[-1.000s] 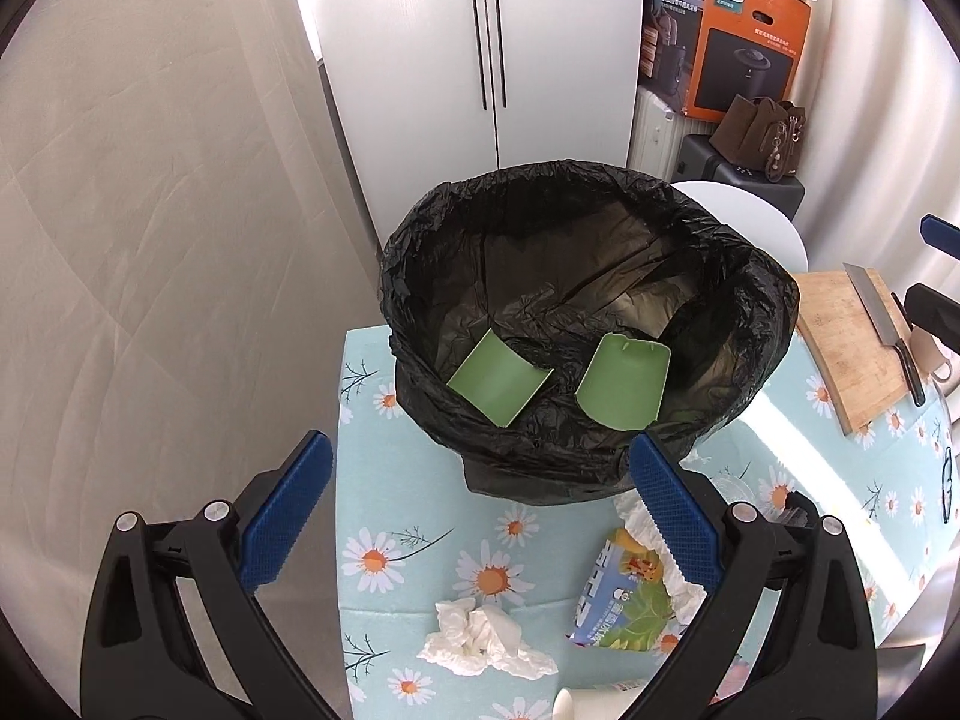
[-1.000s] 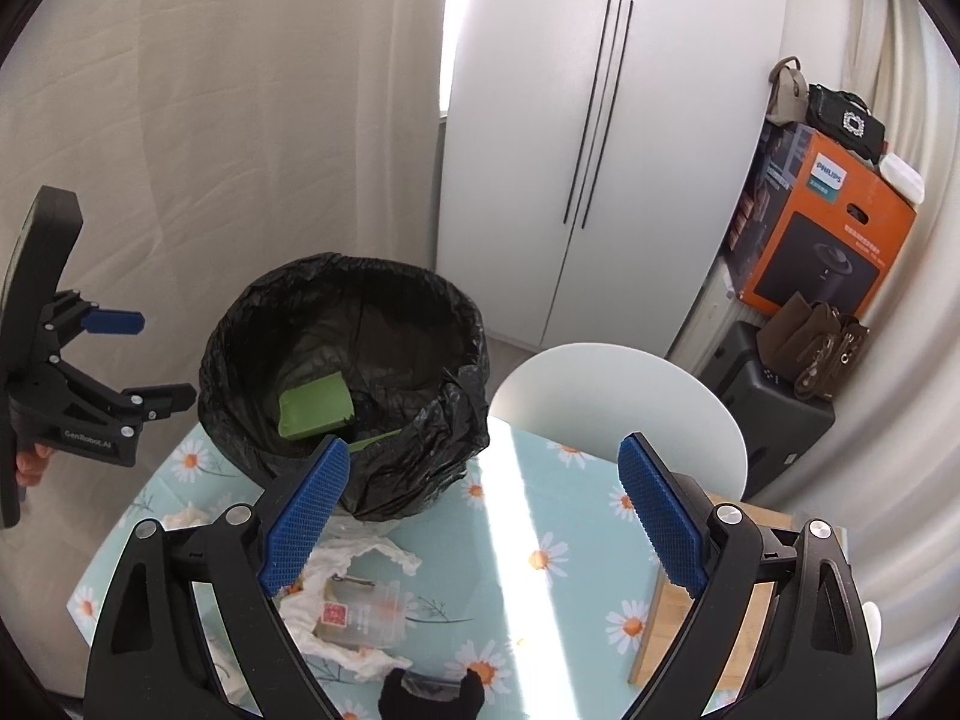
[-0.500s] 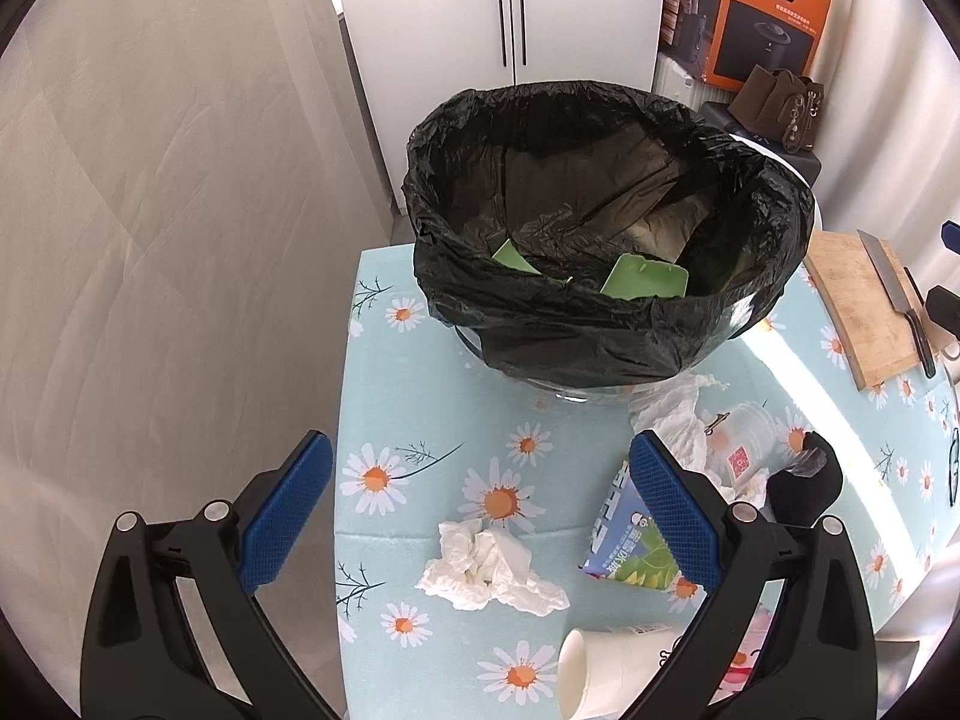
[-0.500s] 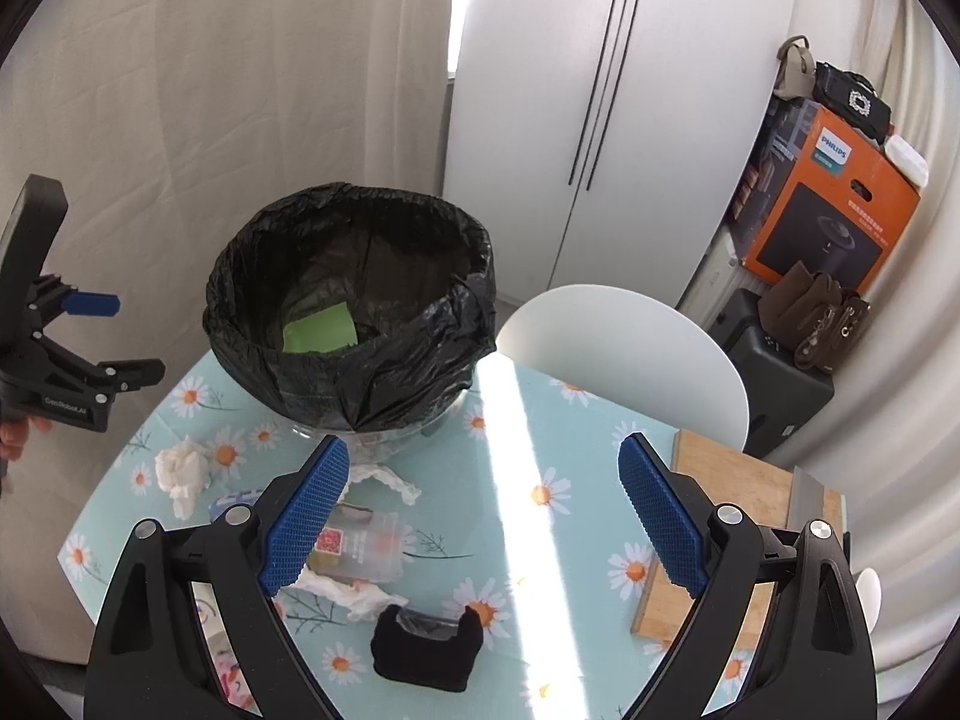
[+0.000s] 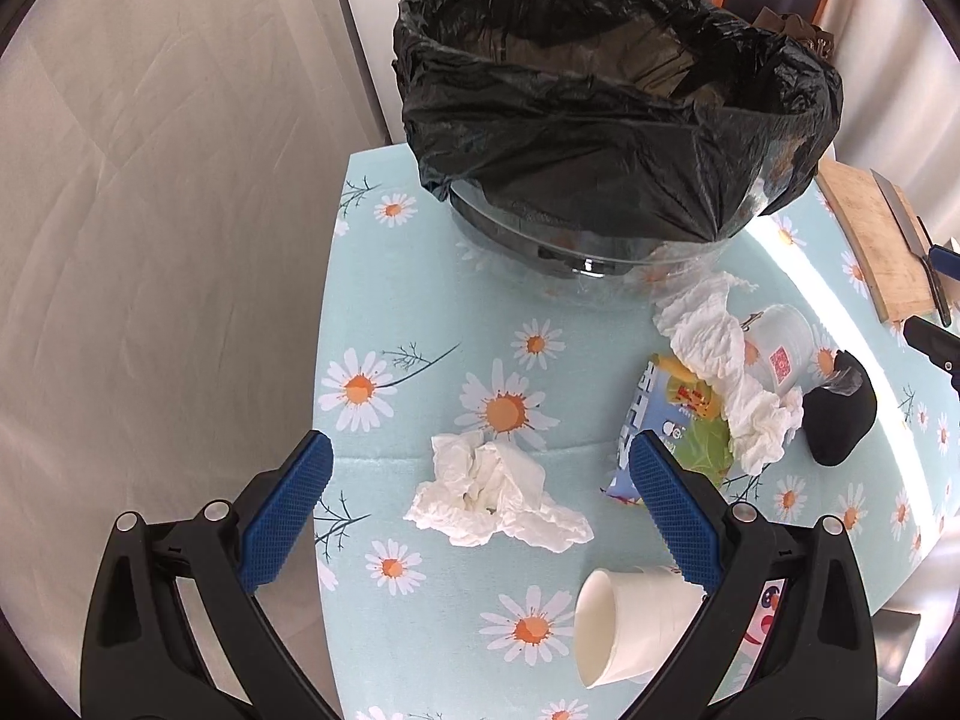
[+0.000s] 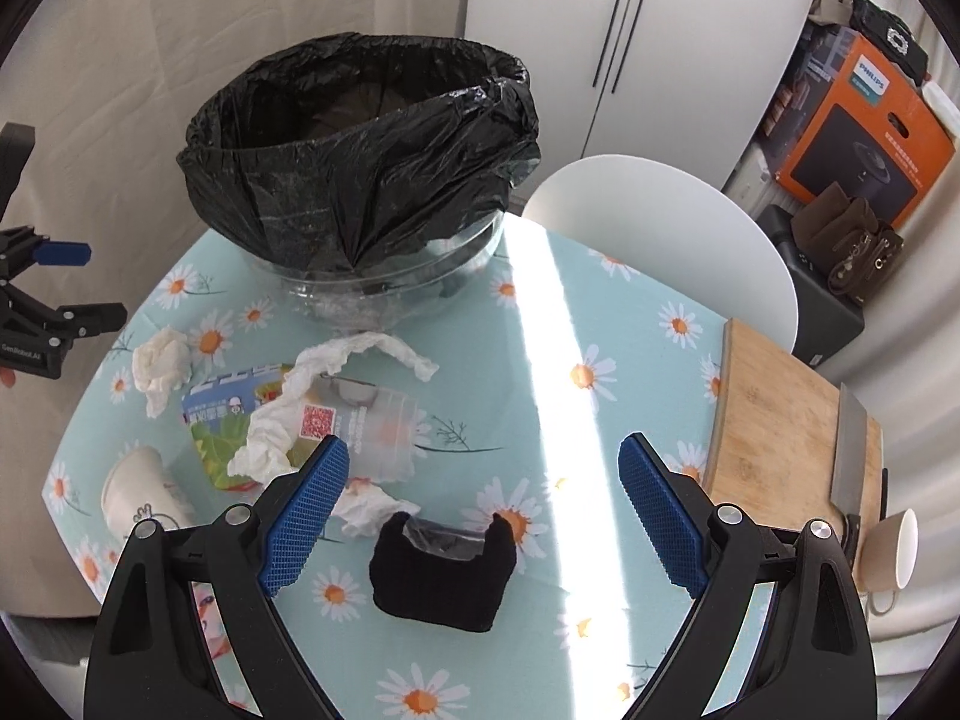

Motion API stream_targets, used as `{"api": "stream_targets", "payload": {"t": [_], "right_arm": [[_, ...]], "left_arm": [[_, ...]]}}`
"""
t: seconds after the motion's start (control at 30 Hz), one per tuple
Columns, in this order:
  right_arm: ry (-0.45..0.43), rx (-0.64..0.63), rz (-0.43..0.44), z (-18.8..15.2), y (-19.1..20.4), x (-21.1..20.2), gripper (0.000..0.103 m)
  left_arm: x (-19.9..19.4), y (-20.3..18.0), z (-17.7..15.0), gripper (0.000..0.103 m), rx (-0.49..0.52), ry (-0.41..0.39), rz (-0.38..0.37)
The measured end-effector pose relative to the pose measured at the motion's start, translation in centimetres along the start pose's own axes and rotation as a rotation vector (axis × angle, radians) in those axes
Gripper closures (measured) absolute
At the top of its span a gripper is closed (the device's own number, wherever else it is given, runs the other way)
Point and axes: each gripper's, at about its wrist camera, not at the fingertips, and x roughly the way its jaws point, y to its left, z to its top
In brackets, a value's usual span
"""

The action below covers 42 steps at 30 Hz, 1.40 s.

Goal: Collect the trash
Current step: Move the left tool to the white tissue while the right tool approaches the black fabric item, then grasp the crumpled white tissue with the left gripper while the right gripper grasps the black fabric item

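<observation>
A bin lined with a black bag [image 5: 612, 120] stands at the far side of the daisy tablecloth; it also shows in the right wrist view [image 6: 360, 156]. Trash lies in front of it: a crumpled white tissue [image 5: 492, 489], a blue-green carton [image 5: 678, 426], a long tissue [image 5: 732, 372], a clear plastic cup [image 5: 780, 348], a paper cup [image 5: 630, 618] and a black container [image 6: 444, 576]. My left gripper [image 5: 477, 510] is open above the crumpled tissue. My right gripper [image 6: 483, 513] is open above the black container.
A wooden cutting board [image 6: 786, 420] with a cleaver [image 6: 849, 450] lies at the right, with a white mug [image 6: 888, 552] beside it. A white chair [image 6: 672, 228] stands behind the table. The table's left edge [image 5: 327, 360] drops off beside a curtain.
Both grippers have pulled back and down from over the bin toward the trash on the table. Both stay open and empty. The green pieces inside the bin are out of sight now.
</observation>
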Motion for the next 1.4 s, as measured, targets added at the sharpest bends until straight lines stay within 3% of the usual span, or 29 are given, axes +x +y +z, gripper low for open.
{"api": "stream_targets", "payload": {"t": [0.6, 1.13, 1.3, 1.4], "right_arm": [[0.216, 0.027, 0.057, -4.9, 0.1, 6.5, 0.016], [0.268, 0.087, 0.207, -6.3, 1.7, 9.1, 0.014], [0.300, 0.093, 0.189, -7.2, 2.5, 10.7, 0.014], [0.266, 0.071, 0.175, -7.7, 3.1, 10.8, 0.007]], "left_arm": [[6.7, -0.5, -2.3, 0.006, 0.024, 0.140, -0.029], [11.8, -0.1, -3.3, 0.006, 0.006, 0.240, -0.063], [12.5, -0.2, -2.7, 0.005, -0.005, 0.217, -0.079], [12.2, -0.1, -3.8, 0.004, 0.017, 0.171, -0.084]]}}
